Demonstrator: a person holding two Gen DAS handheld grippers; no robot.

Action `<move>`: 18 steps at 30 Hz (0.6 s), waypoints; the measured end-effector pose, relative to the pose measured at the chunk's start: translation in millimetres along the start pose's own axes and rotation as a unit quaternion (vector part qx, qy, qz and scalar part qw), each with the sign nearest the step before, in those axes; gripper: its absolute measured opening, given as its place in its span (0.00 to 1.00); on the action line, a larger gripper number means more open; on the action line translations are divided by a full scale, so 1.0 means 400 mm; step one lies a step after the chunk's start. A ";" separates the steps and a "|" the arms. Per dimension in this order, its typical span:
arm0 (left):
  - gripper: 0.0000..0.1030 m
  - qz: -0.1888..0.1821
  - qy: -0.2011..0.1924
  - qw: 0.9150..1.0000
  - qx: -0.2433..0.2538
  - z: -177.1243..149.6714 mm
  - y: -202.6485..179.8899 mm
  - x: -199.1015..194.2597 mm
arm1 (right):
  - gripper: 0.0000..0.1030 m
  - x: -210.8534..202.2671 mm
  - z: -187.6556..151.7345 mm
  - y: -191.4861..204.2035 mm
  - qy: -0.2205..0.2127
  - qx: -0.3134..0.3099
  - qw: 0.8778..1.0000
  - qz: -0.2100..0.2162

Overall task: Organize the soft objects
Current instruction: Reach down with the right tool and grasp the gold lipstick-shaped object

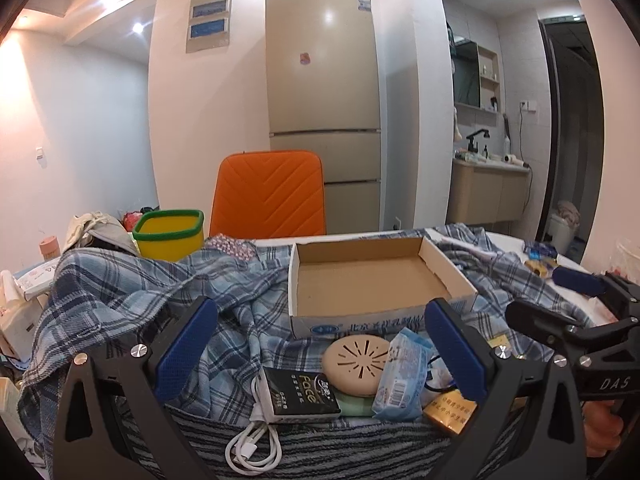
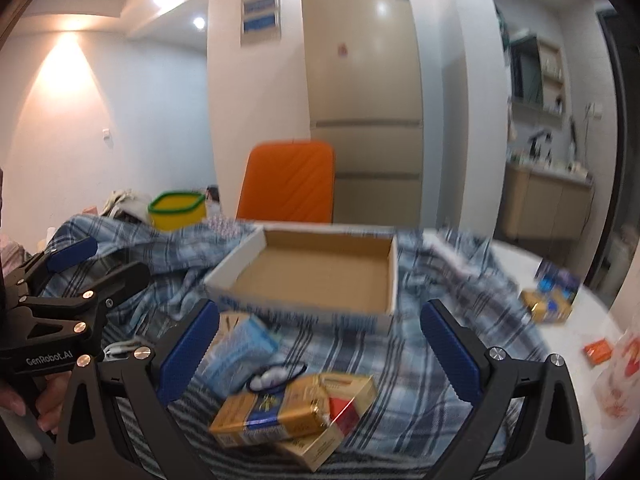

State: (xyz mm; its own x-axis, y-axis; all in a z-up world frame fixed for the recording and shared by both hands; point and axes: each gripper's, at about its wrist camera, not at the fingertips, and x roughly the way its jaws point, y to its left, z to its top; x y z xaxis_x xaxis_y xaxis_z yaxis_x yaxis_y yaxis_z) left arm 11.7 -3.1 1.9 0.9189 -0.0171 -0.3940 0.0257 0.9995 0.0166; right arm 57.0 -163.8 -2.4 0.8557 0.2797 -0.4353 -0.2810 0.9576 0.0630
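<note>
Left gripper [image 1: 320,344] and right gripper [image 2: 320,344]: both spread wide, holding nothing. The tissue pack [image 1: 400,376] lies on the plaid cloth [image 1: 120,280] before the box [image 1: 372,276]. Judged light, soft, slippery-wrapped; grip across its short sides, gently.

Blue and white checked cloth [image 1: 132,280]; grey and dark striped towel [image 1: 192,428]; box [image 1: 368,276] brown inside, white outside, blue print; chair [image 1: 272,196] orange, zigzag lines; bin [image 1: 170,236] yellow, green rim; gold packs [image 2: 296,412]; black pack [image 1: 300,394]; left tool [image 1: 320,344] black, blue pads
</note>
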 end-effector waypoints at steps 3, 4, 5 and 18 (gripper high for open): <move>1.00 -0.010 0.010 1.000 -0.003 -0.002 0.003 0.009 | 0.98 0.032 -0.010 -0.027 0.041 0.037 0.998 0.028; 1.00 -0.013 0.013 1.000 -0.005 -0.003 0.004 0.011 | 0.97 0.045 -0.014 -0.039 0.058 0.052 0.996 0.032; 1.00 -0.015 0.015 1.000 -0.007 -0.003 0.005 0.011 | 0.96 0.054 -0.019 -0.048 0.071 0.064 0.995 0.035; 0.91 -0.025 0.000 1.000 -0.004 0.003 0.000 -0.006 | 0.75 0.173 -0.093 -0.074 0.228 0.124 0.963 0.067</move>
State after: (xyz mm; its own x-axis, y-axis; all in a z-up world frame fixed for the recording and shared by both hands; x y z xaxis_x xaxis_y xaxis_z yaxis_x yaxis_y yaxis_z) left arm 9.9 -3.1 3.7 0.9163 -0.0677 -0.3947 0.0687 0.9976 -0.0116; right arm 108.5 -175.3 -67.9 0.5234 0.3977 -0.7536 -0.2151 0.9174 0.3347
